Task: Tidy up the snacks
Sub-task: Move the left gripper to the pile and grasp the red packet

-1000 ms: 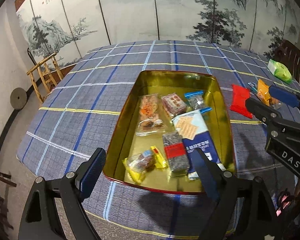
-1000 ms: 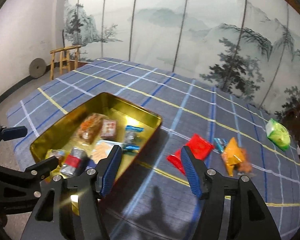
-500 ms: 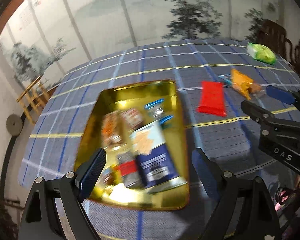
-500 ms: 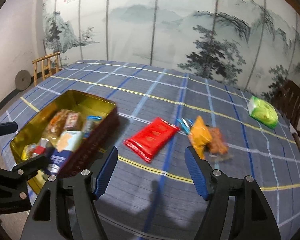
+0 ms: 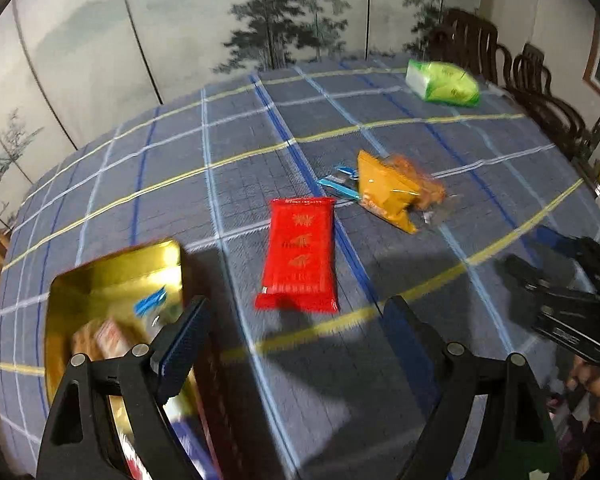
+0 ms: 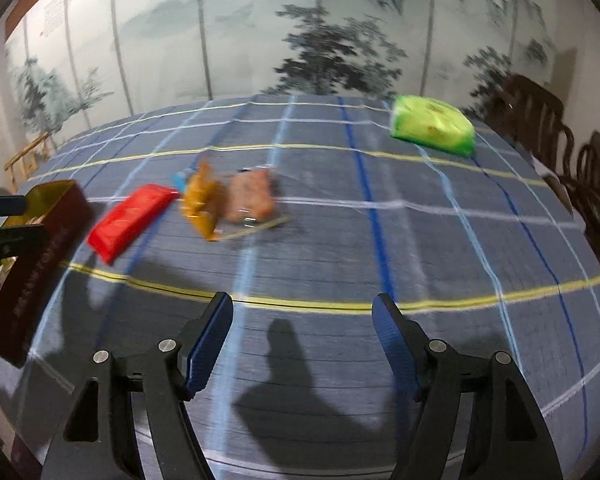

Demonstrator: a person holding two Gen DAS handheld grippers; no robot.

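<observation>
A gold tin (image 5: 112, 276) with several snacks inside sits at the lower left, partly behind my left finger. A red packet (image 5: 300, 252) lies on the checked tablecloth just beyond my left gripper (image 5: 294, 308), which is open and empty. Farther off lie an orange packet (image 5: 384, 192), a small blue wrapper (image 5: 338, 186) and a green pack (image 5: 442, 82). In the right wrist view my right gripper (image 6: 302, 302) is open over bare cloth. The red packet (image 6: 132, 216), orange packet (image 6: 202, 200), a clear pack of brown biscuits (image 6: 252, 196) and the tin's dark red wall (image 6: 40, 248) lie ahead to its left.
The green pack (image 6: 432, 126) sits at the far right of the table. Dark wooden chairs (image 6: 540, 108) stand along the right edge. A painted folding screen (image 5: 180, 20) closes the far side. A small wooden chair (image 6: 28, 156) stands at the far left.
Both views have swung to the right. The tin has slid from centre to the left edge, and the loose packets now lie ahead. The right jaws stand wider than a second ago.
</observation>
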